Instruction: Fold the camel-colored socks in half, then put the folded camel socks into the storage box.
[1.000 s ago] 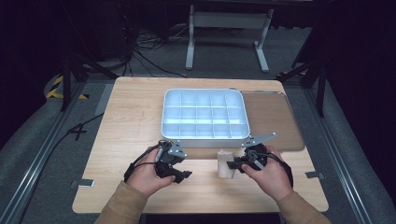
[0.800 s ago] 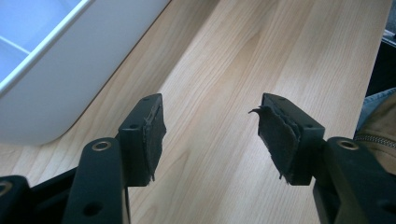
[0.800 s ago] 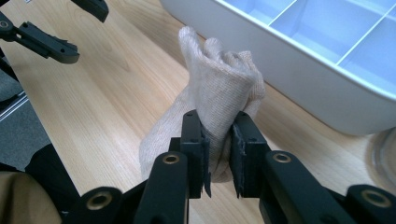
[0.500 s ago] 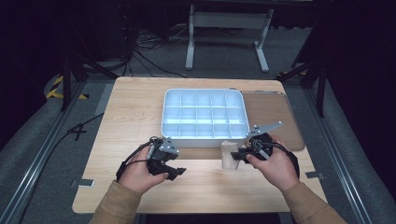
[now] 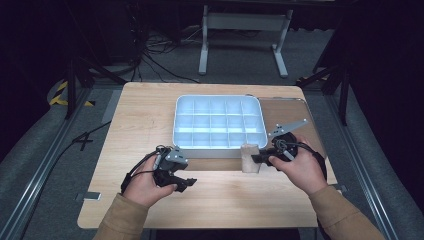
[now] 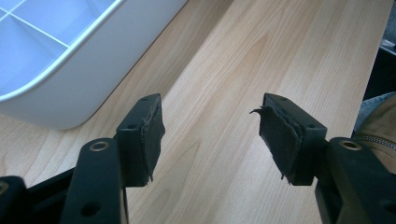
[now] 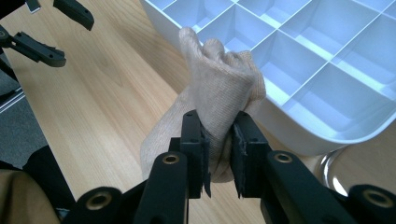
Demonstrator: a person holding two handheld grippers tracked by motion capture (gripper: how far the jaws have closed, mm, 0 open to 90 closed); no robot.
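My right tongs (image 7: 219, 154) are clamped on a beige sock (image 7: 217, 100), the pads pinching the bunched cloth so that its upper part bulges above them. In the high view the sock (image 5: 249, 158) is just off the near rim of the white compartment tray (image 5: 180, 112), towards the tray's right-hand near corner, with my right tongs (image 5: 260, 158) pointing at it from the right. The right gripper view shows the sock's lower folds reaching down towards the desk (image 7: 107, 93), though I cannot tell whether they touch it.

My left tongs (image 5: 186, 183) sit nearer the desk's front edge, left of centre, well apart from the sock. In the left gripper view the left tongs (image 6: 210, 135) are spread wide with nothing between the pads, only bare wood under them, and a rounded corner of the tray (image 6: 60, 105) lies just beyond.

The tray sits mid-desk, towards the far edge, its compartments empty as far as I can see.
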